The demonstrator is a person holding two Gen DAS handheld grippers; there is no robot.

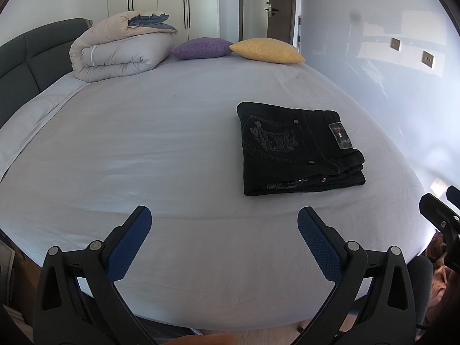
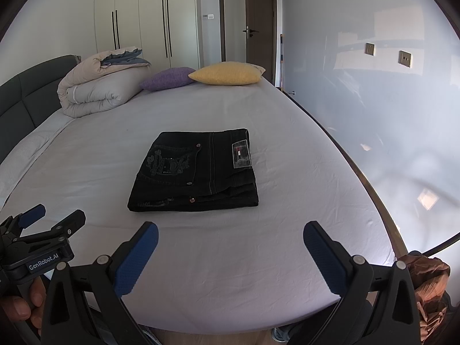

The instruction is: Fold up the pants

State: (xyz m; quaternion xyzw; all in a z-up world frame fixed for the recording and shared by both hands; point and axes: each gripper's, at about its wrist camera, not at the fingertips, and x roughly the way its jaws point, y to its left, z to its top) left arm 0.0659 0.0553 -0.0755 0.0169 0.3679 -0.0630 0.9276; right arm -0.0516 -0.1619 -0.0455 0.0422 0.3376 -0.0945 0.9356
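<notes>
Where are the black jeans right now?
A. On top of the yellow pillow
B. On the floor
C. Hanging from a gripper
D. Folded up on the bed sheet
D: the black jeans lie folded in a neat stack on the bed sheet, and both grippers are open and off them.

Lighting: daylight, soft and even, moderately bright; cool bluish cast over the bed sheet (image 1: 172, 143).
Source: not in view; sunlit patches on the wall (image 2: 402, 66) past the bed's right edge.
Glare: that wall is glossy and washed out, with hazy reflections in both views; a small dark smudge shows on it in the left wrist view.
Shadows: faint; a thin one under the folded pants (image 2: 195, 172), whose black cloth loses detail.
Distortion: strong fisheye; the bed's edges bow, and black vignette fills the corners.
Focus: centre sharp; rims soft; blurred skin-toned shape at the bottom edge, left view.
</notes>
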